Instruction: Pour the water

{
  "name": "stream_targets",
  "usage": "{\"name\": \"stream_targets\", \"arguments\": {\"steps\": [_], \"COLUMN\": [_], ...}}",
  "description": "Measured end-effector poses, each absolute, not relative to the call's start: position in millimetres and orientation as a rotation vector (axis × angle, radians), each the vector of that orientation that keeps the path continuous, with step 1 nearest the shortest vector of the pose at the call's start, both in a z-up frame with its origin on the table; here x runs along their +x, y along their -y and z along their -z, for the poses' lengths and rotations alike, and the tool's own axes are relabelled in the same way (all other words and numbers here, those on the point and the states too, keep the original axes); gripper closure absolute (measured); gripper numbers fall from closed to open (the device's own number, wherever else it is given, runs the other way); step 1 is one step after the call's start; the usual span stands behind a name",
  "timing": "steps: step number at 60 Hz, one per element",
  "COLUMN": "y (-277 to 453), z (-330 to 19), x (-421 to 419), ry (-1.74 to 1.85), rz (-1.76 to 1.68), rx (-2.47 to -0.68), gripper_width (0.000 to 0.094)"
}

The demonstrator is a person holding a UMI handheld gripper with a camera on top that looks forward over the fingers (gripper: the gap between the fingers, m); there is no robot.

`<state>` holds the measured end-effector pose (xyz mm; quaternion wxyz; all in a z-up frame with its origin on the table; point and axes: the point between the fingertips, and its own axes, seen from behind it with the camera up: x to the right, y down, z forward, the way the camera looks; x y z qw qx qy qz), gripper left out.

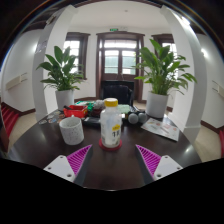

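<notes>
Left of my line: a white cup stands on the dark worktop, just beside the bottle and a little farther left than my left finger. Behind it, a potted plant.

Centre: the bottle, clear with a yellow cap and a label, upright, just ahead of my tongs and on the midline between the fingers. The tongs are spread wide and hold nothing; the pink pads flank bare worktop short of the bottle.

Right: small clutter behind the bottle, too small to name, then a second potted plant.

Step in hand, as I judge it: approach and grasp. Push straight forward, keep level, take the bottle mid-body below the label's top, close evenly so it doesn't tip toward the cup. Cap looks on; pouring may need it off.
</notes>
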<state>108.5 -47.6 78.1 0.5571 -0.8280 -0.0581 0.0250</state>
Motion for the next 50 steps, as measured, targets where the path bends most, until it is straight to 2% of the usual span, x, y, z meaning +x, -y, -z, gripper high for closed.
{"name": "stream_targets", "arguments": {"steps": [17, 40, 50], "y": [130.4, 152.6, 156.3], "z": [-82.1, -152.1, -166.9], "x": [91.5, 96.7, 98.2], "ry": [-0.022, -0.040, -0.052], "rz": [-0.087, -0.017, -0.007], "rx": [-2.021, -1.900, -1.866], "gripper_width": [0.0074, 0.0083, 0.0084]}}
